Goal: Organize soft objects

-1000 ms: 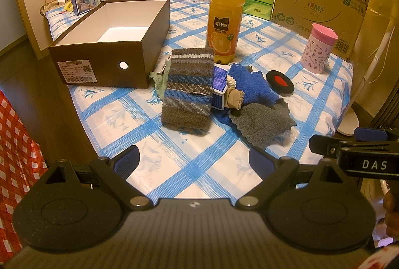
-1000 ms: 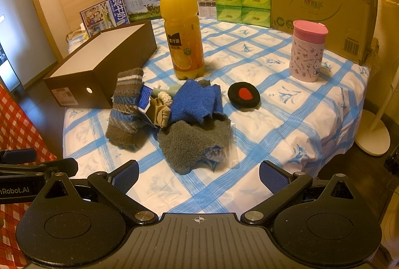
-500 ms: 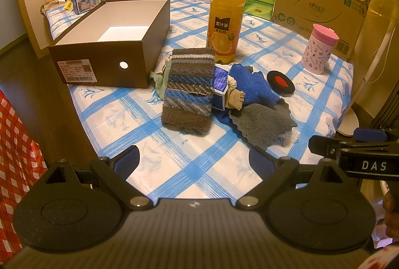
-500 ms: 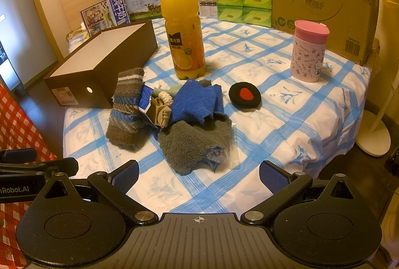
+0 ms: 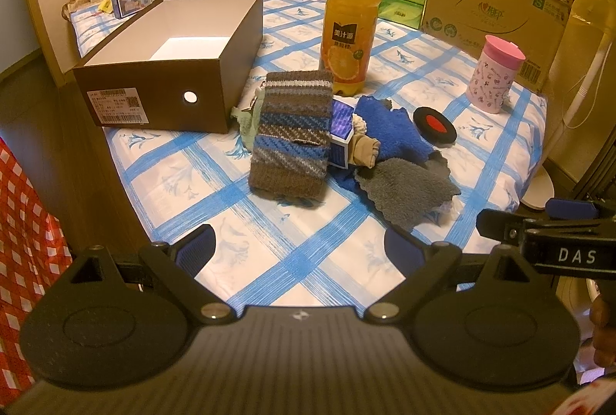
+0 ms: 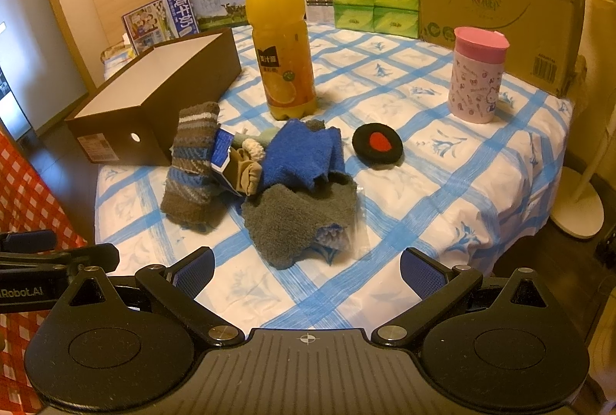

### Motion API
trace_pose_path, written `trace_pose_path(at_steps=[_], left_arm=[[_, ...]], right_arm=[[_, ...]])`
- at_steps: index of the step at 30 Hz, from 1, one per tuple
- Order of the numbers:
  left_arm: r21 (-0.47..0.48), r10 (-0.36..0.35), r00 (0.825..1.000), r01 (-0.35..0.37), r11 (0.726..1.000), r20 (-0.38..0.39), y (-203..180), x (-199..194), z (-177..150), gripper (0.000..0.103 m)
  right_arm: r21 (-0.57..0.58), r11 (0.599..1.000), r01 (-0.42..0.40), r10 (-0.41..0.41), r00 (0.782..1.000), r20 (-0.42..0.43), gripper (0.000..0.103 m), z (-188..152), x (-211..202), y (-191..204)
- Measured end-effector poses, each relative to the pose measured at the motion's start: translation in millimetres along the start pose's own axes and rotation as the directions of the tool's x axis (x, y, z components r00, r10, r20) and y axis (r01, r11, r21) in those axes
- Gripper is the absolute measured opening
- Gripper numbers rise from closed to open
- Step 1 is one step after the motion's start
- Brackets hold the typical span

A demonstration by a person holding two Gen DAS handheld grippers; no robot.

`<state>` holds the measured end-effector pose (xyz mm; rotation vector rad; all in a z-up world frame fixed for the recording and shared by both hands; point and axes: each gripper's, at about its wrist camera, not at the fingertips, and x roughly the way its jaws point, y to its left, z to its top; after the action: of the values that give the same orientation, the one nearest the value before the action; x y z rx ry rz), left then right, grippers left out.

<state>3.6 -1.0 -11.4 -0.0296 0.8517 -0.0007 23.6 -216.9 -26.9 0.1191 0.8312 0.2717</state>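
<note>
Brown box [image 5: 169, 80] ahead-left of my fingers was empty; all soft things [image 6: 269, 176] lay piled ahead on the cloth. My left gripper [image 5: 298, 249] and right gripper [image 6: 306, 270] were spread, holding nothing.

Table w/ blue-check cloth [image 5: 308, 261]: open brown box [image 5: 169, 68] ahead-left, juice bottle [image 5: 352, 14] ahead, sock pile [image 5: 308, 138] just ahead, pink cup [image 5: 494, 74] ahead-right.
</note>
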Motion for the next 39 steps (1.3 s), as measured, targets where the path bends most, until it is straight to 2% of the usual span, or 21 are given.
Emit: trace_pose_path(at_steps=[13,19,30,33,37,39], left_arm=[[-0.008,-0.013,1.0,0.013,1.0,-0.022,3,13,2,0.094],[0.005,-0.011,1.0,0.011,1.0,-0.001,5,26,6,0.088],[0.074,-0.013,0.997,0.008,0.997,0.074,5,59,22,0.086],[0.09,-0.02,0.997,0.013,0.996,0.08,3,71,26,0.082],[0.112,-0.024,0.996,0.015,0.994,0.08,1,88,31,0.071],[0.115,-0.025,0.997,0.016,0.993,0.078,0,96,34,0.07]], right_arm=[[0.007,0.999,-0.05,0.05,0.999,0.017,0.102,-2,14,-7],[-0.007,0.998,-0.066,0.067,0.997,0.041,0.102,1,23,-10],[0.003,0.997,-0.072,0.072,0.996,0.055,0.102,12,48,-24],[0.003,0.997,-0.082,0.081,0.995,0.065,0.097,16,55,-27],[-0.021,0.994,-0.11,0.112,0.99,0.083,0.088,21,64,-26],[-0.035,0.991,-0.129,0.132,0.987,0.091,0.083,24,69,-23]])
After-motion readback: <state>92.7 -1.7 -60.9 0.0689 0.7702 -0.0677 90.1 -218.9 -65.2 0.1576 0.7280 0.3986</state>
